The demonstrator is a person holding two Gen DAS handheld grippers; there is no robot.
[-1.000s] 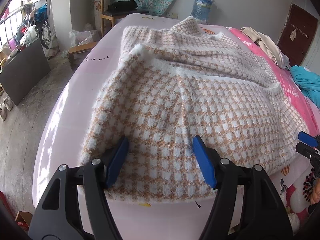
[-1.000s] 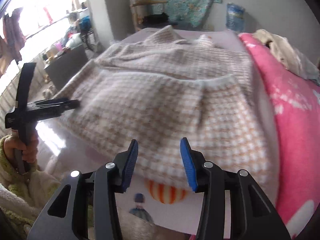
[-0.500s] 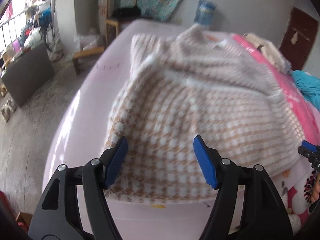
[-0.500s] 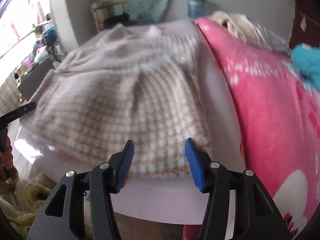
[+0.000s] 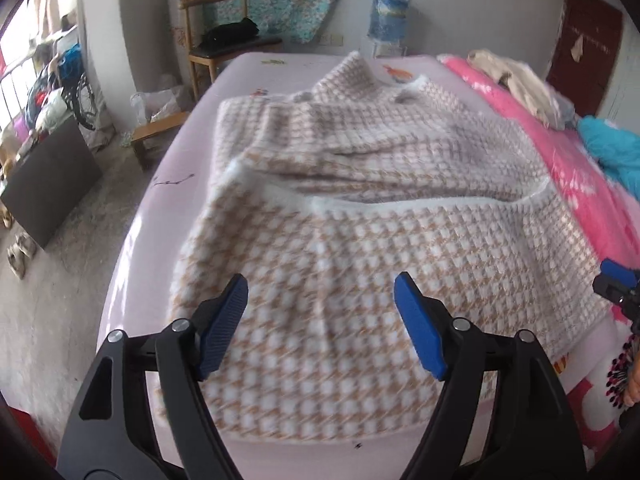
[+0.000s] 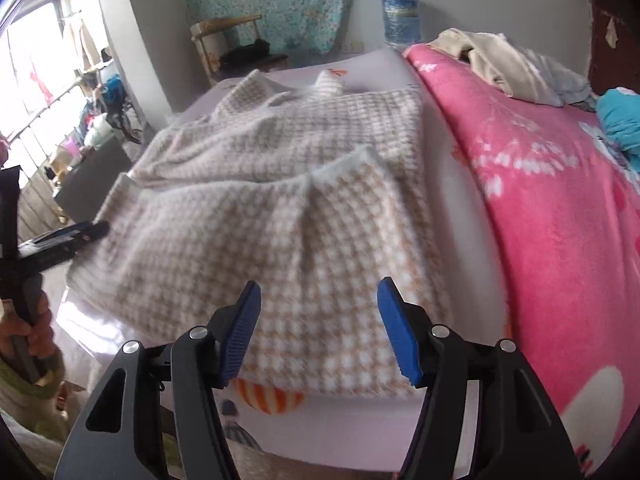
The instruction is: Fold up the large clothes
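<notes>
The houndstooth sweater [image 5: 360, 220] lies spread on the pale pink sheet [image 5: 160, 208] of the bed, its lower part folded up over the body so that a white-trimmed edge runs across the middle. In the left wrist view it fills the centre, its collar pointing toward 12 o'clock.

The left gripper [image 5: 320, 320] hangs above the near hem. Its jaws are released and have just been opening; the blue pads [image 5: 224, 320] stand apart with no fabric pinched between them.

The right gripper [image 6: 320, 324] hangs over the near right corner of the sweater. Its jaws are likewise released and have just been opening (no cloth caught between them).

A pink blanket [image 6: 560, 200] lies at 3 o'clock of the sweater. A wooden chair [image 5: 216, 44] stands at 11 o'clock beyond the bed, and a water bottle [image 5: 388, 12] at 12 o'clock.
</notes>
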